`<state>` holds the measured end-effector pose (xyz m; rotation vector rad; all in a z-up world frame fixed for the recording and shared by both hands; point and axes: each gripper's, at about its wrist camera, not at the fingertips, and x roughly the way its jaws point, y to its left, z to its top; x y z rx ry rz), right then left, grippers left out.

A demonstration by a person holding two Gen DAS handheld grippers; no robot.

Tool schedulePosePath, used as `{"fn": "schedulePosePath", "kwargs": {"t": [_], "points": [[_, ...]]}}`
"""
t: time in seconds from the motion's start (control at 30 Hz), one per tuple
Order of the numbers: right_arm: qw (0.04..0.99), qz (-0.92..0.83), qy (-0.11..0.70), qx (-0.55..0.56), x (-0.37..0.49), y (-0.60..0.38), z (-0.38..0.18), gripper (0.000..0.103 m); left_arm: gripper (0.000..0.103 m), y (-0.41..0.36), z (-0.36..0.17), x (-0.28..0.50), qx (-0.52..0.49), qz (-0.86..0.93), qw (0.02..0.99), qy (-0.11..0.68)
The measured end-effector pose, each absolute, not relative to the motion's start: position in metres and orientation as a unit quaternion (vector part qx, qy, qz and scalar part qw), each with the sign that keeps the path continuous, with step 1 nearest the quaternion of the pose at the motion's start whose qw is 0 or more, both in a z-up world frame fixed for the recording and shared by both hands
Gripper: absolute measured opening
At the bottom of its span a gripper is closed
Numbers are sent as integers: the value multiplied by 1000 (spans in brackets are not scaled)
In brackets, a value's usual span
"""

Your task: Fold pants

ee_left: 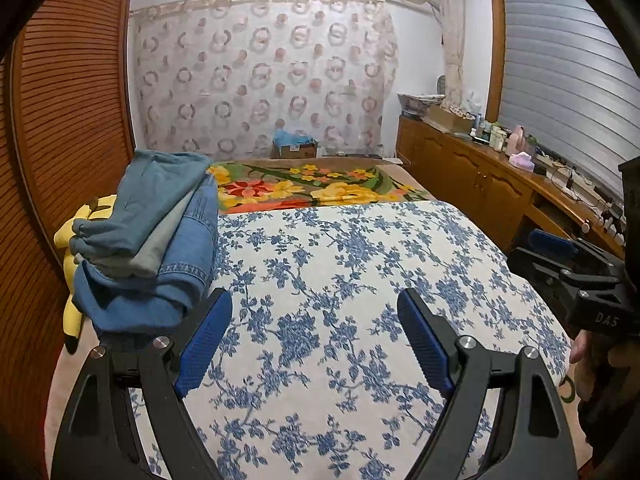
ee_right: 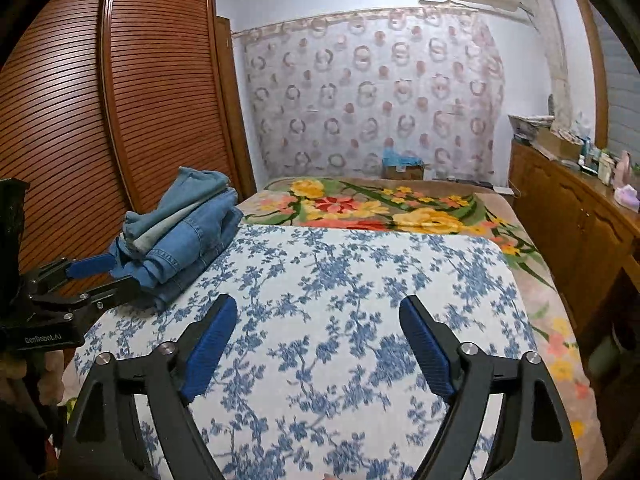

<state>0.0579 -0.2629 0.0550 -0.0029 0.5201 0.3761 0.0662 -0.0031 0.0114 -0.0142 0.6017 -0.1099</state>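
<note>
Hovering wide open and empty, the left gripper [ee_left: 316,316] and right gripper [ee_right: 318,320] flank folded pants [ee_left: 148,236].

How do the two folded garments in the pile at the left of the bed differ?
The upper pants are a plain, greyish teal cloth; the lower jeans are brighter blue denim with pale seam stitching. The upper pants sit loosely, their end bunched towards the camera; the lower jeans lie flatter, directly on the blue floral cover. Both are folded and neither tool grips them: left tool and right tool are open.
</note>
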Motion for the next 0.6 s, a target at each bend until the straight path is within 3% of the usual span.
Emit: {"fn": "schedulePosePath", "kwargs": {"t": [0.6], "points": [[965, 145, 219, 6, 33, -283, 86, 86, 85, -6, 45, 40, -5, -44, 962, 268]]}}
